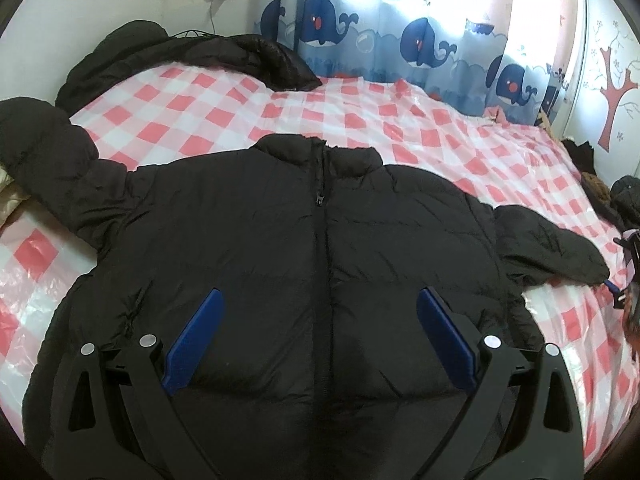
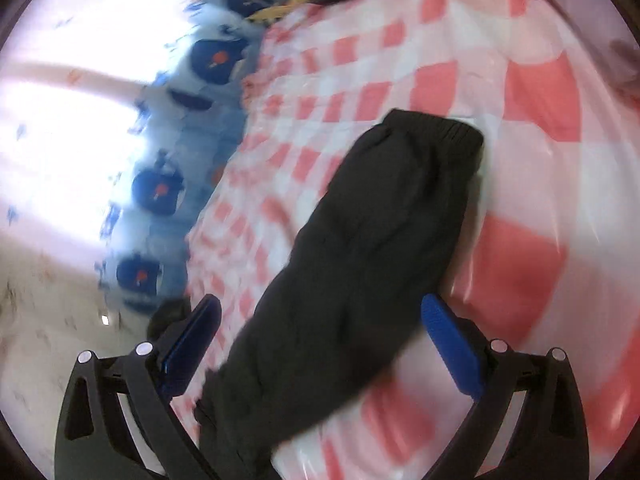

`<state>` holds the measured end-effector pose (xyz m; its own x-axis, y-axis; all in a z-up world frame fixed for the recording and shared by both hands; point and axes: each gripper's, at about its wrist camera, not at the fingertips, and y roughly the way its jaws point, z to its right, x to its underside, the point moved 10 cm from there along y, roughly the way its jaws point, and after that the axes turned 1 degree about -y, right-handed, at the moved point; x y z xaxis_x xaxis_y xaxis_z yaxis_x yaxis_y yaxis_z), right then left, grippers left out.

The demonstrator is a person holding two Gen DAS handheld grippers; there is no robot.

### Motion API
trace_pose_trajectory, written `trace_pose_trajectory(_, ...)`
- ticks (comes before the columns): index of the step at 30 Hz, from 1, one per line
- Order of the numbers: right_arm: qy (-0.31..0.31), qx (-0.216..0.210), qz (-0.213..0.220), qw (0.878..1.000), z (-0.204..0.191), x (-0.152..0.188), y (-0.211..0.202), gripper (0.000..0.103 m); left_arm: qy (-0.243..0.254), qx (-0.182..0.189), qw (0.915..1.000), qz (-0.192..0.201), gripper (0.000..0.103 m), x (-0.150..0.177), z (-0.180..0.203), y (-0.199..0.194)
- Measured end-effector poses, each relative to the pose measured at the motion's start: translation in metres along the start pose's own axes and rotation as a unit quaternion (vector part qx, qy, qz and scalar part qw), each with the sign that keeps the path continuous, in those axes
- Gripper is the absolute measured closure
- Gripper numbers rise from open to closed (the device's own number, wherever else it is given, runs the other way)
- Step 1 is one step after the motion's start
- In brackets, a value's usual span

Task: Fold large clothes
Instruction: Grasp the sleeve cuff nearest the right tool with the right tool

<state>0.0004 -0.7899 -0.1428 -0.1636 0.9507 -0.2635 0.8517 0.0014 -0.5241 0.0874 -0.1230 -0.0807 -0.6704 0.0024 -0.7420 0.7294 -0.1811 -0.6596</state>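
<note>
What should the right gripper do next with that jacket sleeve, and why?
Probably close the right gripper on the sleeve. Its jaws are open with the sleeve lying between them on the checked sheet, and the jacket lies flat, zipped, sleeves spread, so folding that sleeve inward looks like the first step.

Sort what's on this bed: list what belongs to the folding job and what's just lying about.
Part of the job:
- black puffer jacket, laid flat, zipped
- its sleeve, between the open right hand-held gripper fingers
- left hand-held gripper, open

Lying about:
- second dark jacket by the wall
- dark clothes at the far edge
</note>
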Motion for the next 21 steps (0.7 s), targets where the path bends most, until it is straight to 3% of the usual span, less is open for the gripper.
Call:
trace_pose_trajectory(3, 0.014, 0.011, 0.008, 1.0, 0.012, -0.017, 0.011, 0.007, 0.002, -0.003, 1.0, -0.008, 0.01, 0.002, 0.0, 0.006)
trace_pose_trajectory(8, -0.01, 0.047, 0.061, 0.997, 0.021, -0.035, -0.008, 0.007, 0.005, -0.006, 0.9999, -0.015, 0.01, 0.006, 0.001, 0.01)
trace_pose_trajectory(12, -0.005, 0.014, 0.048, 0.999, 0.027, -0.036, -0.008, 0.007, -0.003, 0.005, 0.9997, -0.024, 0.01, 0.01, 0.004, 0.011)
trace_pose_trajectory(17, -0.035, -0.062, 0.04, 0.997, -0.004, -0.032, -0.001, 0.007, 0.002, 0.003, 0.9997, -0.022, 0.009, 0.011, 0.005, 0.012)
trace_pose_trajectory(21, -0.025, -0.023, 0.023, 0.999, 0.006, -0.03, 0.014, 0.007, -0.003, 0.003, 0.9997, -0.025, 0.009, 0.011, 0.006, 0.012)
